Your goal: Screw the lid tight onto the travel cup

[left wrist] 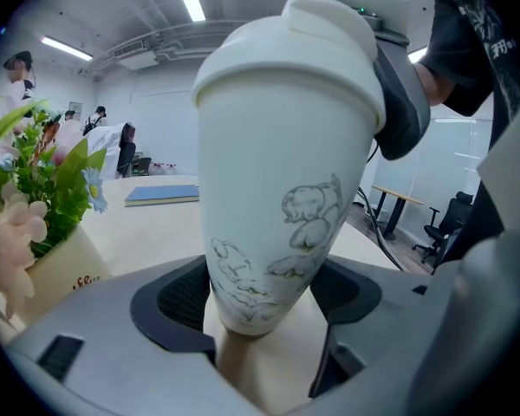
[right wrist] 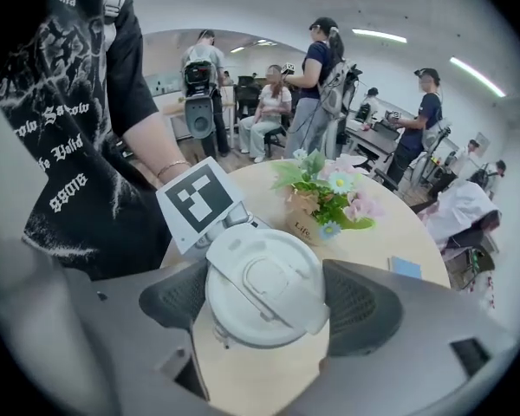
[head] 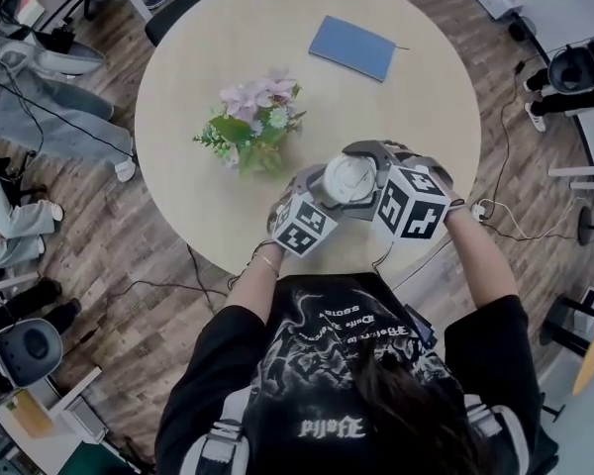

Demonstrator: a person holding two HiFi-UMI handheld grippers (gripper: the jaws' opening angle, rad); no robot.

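Note:
A white travel cup (left wrist: 277, 172) with a faint drawing stands upright on the round table (head: 416, 97), close to its near edge. The white lid (right wrist: 264, 289) sits on top of the cup. My left gripper (left wrist: 260, 306) is shut on the cup's lower body, one pad on each side. From above, my right gripper (right wrist: 264, 297) is shut on the lid, whose rim fills the gap between its pads. In the head view both grippers meet at the cup (head: 348, 179), the left gripper (head: 322, 194) from the near left and the right gripper (head: 364, 181) from the right.
A pot of pink flowers (head: 252, 127) stands just left of the cup. A blue notebook (head: 351, 47) lies at the table's far side. Several people (right wrist: 316, 85) stand or sit in the room beyond. Cables run over the floor (head: 535, 226) around the table.

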